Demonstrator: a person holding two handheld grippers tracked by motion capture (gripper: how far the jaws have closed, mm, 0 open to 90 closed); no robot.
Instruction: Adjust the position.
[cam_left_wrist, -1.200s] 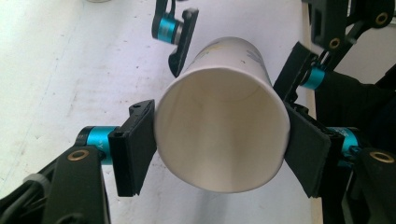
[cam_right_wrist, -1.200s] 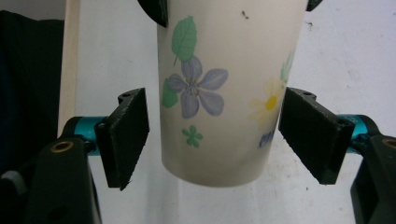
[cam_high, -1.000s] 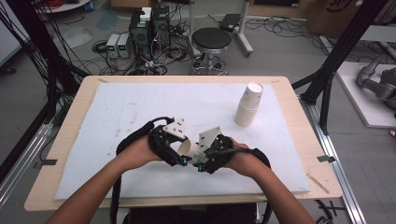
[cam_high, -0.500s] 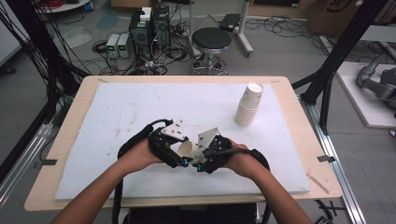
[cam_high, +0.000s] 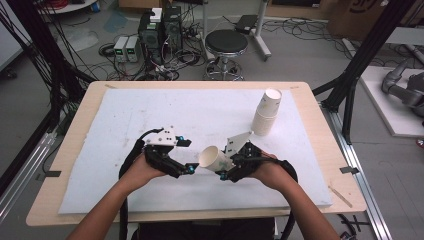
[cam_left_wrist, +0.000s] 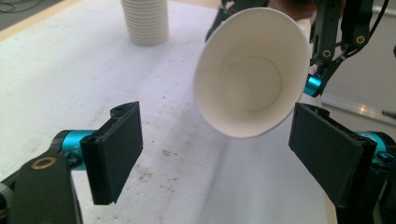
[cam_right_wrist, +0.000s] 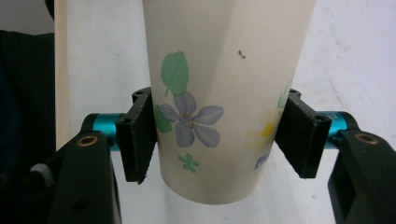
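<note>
Snugly, black padded right claw (cam_right_wrist: 219, 140) clasps a tapered, flower-printed paper cup (cam_right_wrist: 219, 88).

A white paper cup (cam_high: 214, 159) printed with flowers lies tilted above the mat, empty mouth facing left

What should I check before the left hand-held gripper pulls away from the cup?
1. Right hand-held gripper clamped on the cup: ok, both pads press its flowered wall near the base.
2. Left hand-held gripper released: ok, its jaws have just been opening and stand clear of the cup's rim.
3. Cup empty: ok, the left gripper view shows a bare white inside.
4. Cup wall uncrushed: ok, the rim looks round.
5. Stack upright and apart from both hands: ok.
6. Table beside the left hand free for retreat: ok.
</note>
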